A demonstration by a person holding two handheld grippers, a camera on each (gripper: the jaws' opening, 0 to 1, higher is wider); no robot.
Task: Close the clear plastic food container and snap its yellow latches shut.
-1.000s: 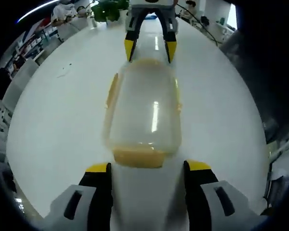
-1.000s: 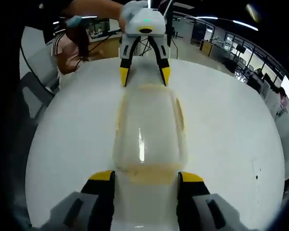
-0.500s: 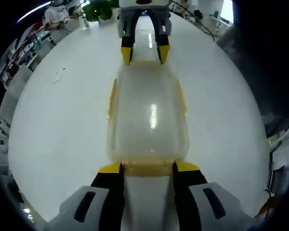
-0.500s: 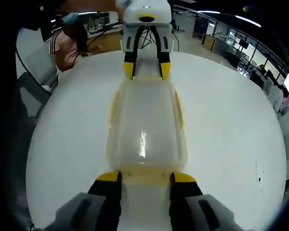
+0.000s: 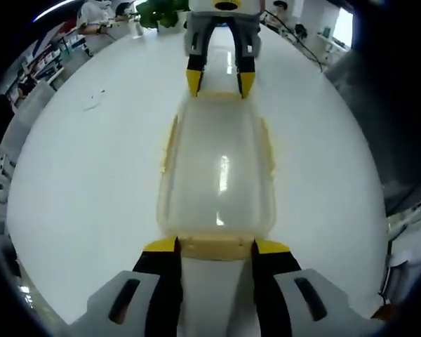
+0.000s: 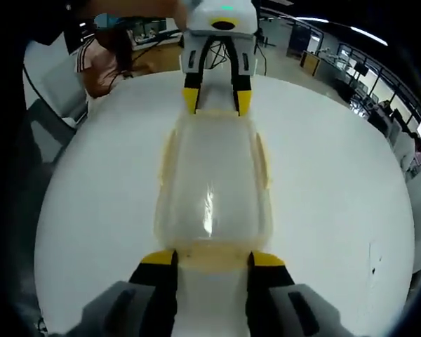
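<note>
The clear plastic container (image 5: 217, 168) lies lengthwise on the white table with its lid down and yellow side latches (image 5: 170, 140) along its long edges. My left gripper (image 5: 216, 247) has its yellow-tipped jaws pinched on the near yellow end latch (image 5: 216, 246). At the far end, my right gripper (image 5: 219, 81) faces me with its tips on either side of the other end. In the right gripper view the container (image 6: 212, 182) runs away from me. There my right gripper (image 6: 212, 258) grips its end latch (image 6: 212, 261), and the left gripper (image 6: 216, 100) holds the far end.
The round white table (image 5: 77, 189) spreads wide on both sides of the container. A green plant (image 5: 158, 10) stands at its far edge, and a small mark (image 5: 92, 105) lies on the left. A person (image 6: 105, 63) sits beyond the table, with office desks behind.
Both grippers moved in to the container's ends and their jaws narrowed from wide apart to the width of the end latches. In the last half second they barely moved.
</note>
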